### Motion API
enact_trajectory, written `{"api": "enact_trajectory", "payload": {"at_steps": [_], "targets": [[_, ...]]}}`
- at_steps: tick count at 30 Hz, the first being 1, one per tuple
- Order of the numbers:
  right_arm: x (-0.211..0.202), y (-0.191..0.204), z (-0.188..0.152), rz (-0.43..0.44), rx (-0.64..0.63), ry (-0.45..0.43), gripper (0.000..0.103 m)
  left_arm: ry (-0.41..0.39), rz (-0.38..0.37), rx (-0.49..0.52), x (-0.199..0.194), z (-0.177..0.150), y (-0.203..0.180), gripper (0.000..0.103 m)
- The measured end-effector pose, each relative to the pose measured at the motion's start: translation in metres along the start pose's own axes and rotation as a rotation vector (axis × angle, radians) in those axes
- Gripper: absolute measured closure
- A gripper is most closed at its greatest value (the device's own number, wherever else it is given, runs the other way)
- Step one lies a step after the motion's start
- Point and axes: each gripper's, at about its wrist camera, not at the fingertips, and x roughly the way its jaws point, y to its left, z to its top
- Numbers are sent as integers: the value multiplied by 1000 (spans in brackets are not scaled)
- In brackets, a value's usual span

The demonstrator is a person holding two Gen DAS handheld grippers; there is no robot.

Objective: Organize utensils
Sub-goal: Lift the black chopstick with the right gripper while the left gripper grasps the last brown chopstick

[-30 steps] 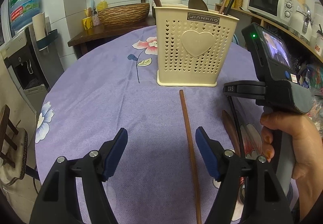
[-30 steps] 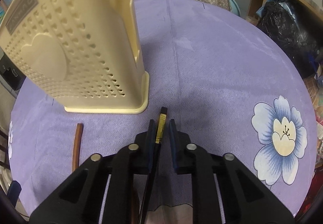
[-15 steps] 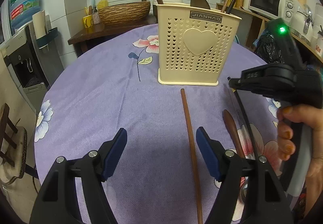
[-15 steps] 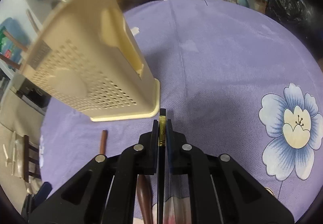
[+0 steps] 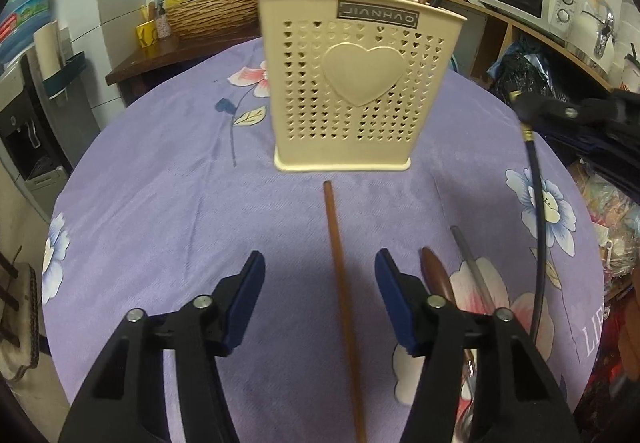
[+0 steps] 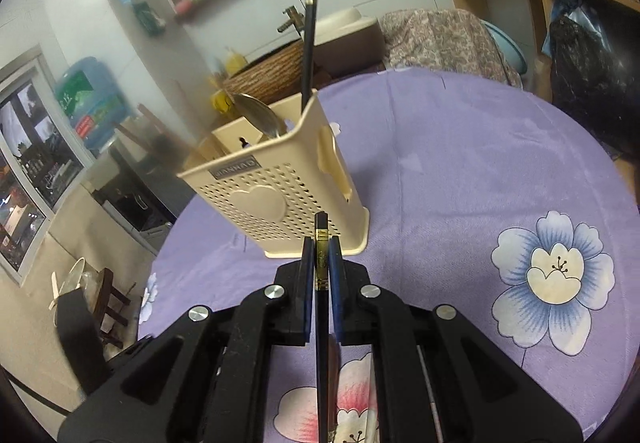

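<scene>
Gripping a black chopstick (image 6: pixel 320 307) near its gold-banded top end, the right gripper (image 6: pixel 320 255) has its pads pressed flat against the stick on both sides. In the left wrist view that same stick (image 5: pixel 538 227) hangs from the gripper down toward the table, its lower end hidden near the frame edge, so I cannot tell whether it is clear of the cloth.

Left gripper (image 5: pixel 318 275): jaws have just been closing, now roughly half open, nothing pressed between the pads. A brown wooden chopstick (image 5: pixel 340 283) lies on the purple tablecloth (image 5: pixel 160 223) and passes between the jaws, closer to the right-hand pad but apart from both.

Key relation for the coming move: the brown chopstick's long axis runs nearly straight away from the left gripper, far tip stopping just short of the base of the cream utensil holder (image 5: pixel 352 83). The jaws therefore straddle it across its width, a workable orientation for a pinch. Left hand is clearly the nearer one; right hand is occupied.

Holder stands upright ahead of both grippers, already carrying brown chopsticks, a metal spoon (image 6: pixel 260 117) and a matching black chopstick (image 6: pixel 308 43) in the right-end compartment.

Beside the left gripper's right finger lie a dark brown handle (image 5: pixel 436 275) and a grey metal handle (image 5: pixel 474 267), not yet sorted.

Judgement: black stick likely belongs with its mate; the brown one is still to be picked up.
</scene>
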Motion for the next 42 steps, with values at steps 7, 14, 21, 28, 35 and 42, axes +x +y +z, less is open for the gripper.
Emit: {"api": "enact_trajectory", "payload": {"at_steps": [7,14,21,28,35,42], "targets": [[-23,13,-4,-50,-70,-63,95,63,-3,12,37,21,-16,71],[-28,13,-5,-41,-78,-69,95,88,23,17,54,27,-21,72],[-33,15,-8,-36,-82,-76,95,96,42,28,64,27,-23,81],[-33,14,-8,-34,-82,-77,95,93,58,28,69,34,-23,95],[-36,15,-9,-32,-89,-77,95,80,41,5,67,38,-22,95],[-44,14,-9,-11,-93,-82,95,-63,-18,-35,8,45,-10,95]]}}
